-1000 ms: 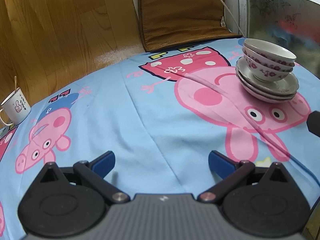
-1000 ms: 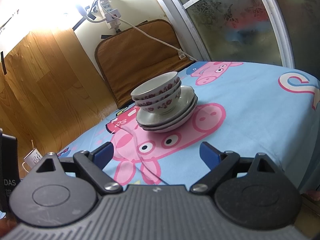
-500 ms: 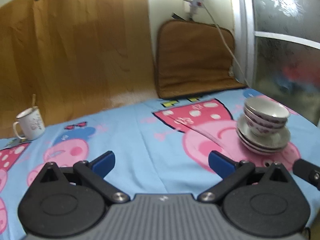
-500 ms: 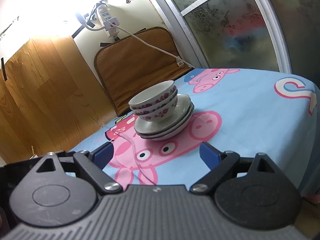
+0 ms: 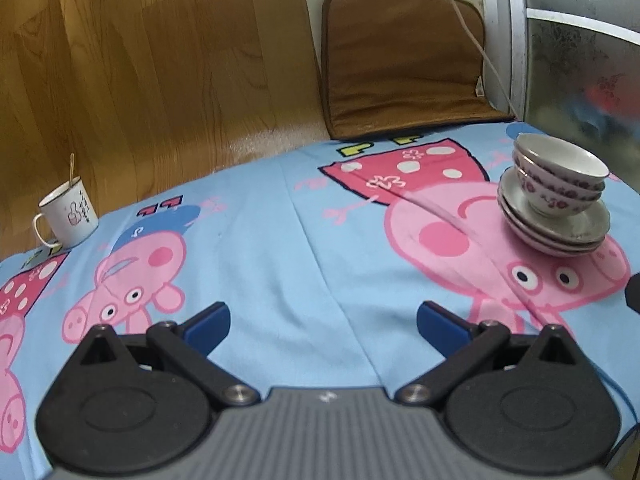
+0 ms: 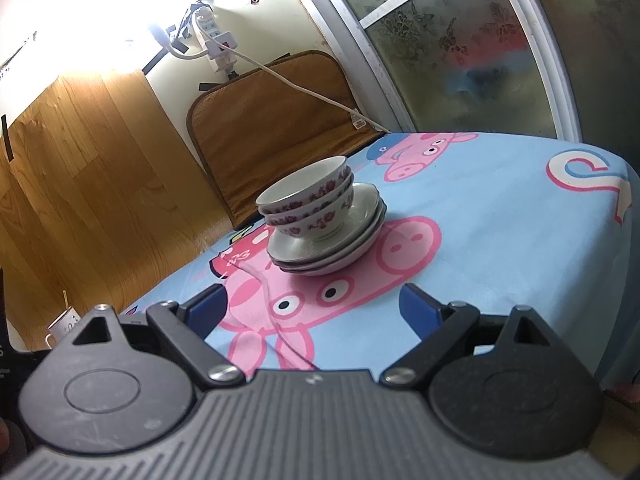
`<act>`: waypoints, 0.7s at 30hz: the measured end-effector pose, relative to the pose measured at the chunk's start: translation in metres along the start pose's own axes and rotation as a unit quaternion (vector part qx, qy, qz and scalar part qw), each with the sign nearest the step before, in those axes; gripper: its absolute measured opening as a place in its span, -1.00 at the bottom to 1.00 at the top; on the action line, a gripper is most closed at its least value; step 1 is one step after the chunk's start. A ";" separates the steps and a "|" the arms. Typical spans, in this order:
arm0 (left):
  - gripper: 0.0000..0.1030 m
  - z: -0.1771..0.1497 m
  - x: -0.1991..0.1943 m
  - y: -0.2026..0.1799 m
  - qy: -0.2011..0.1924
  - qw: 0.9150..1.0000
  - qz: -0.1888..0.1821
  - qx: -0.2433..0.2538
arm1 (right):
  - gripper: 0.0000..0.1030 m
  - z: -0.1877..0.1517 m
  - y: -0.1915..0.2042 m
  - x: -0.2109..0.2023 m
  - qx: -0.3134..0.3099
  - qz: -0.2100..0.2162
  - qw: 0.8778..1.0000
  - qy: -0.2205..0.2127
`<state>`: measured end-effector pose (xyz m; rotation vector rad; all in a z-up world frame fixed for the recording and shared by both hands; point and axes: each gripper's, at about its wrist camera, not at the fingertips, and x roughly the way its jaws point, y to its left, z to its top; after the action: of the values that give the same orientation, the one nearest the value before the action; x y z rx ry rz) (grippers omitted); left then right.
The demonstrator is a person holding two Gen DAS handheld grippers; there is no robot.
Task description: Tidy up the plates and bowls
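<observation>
- Bowls (image 6: 310, 200) and plates (image 6: 332, 244) were judged hard, glazed, slippery and breakable; a rim would be the place to grip.
- White ware with purple flower bands was seen, bowls nested on the stacked plates.
- The stack was set on the cartoon-print cloth (image 5: 260, 248), well apart from the mug (image 5: 68, 212).
- Left gripper (image 5: 322, 322) and right gripper (image 6: 316, 306) were held spread, empty.

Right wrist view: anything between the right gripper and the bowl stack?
Nothing solid. The right gripper is open and faces the stacked bowls on the plates; only bare tablecloth and a thin cord lying flat on it lie between.
</observation>
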<state>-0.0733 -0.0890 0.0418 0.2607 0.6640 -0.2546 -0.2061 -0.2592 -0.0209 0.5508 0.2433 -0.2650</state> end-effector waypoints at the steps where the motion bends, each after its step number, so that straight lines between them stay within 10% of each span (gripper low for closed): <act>1: 1.00 0.000 0.001 0.001 0.003 1.000 -0.001 -0.002 | 0.84 0.000 0.000 0.000 0.000 0.000 1.000 0.001; 21: 1.00 -0.007 0.015 0.000 0.046 0.999 -0.013 0.004 | 0.84 -0.004 -0.002 0.009 0.006 -0.001 1.000 0.030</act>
<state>-0.0659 -0.0890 0.0276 0.2728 0.7585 -0.2714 -0.1989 -0.2599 -0.0276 0.5716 0.3002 -0.2518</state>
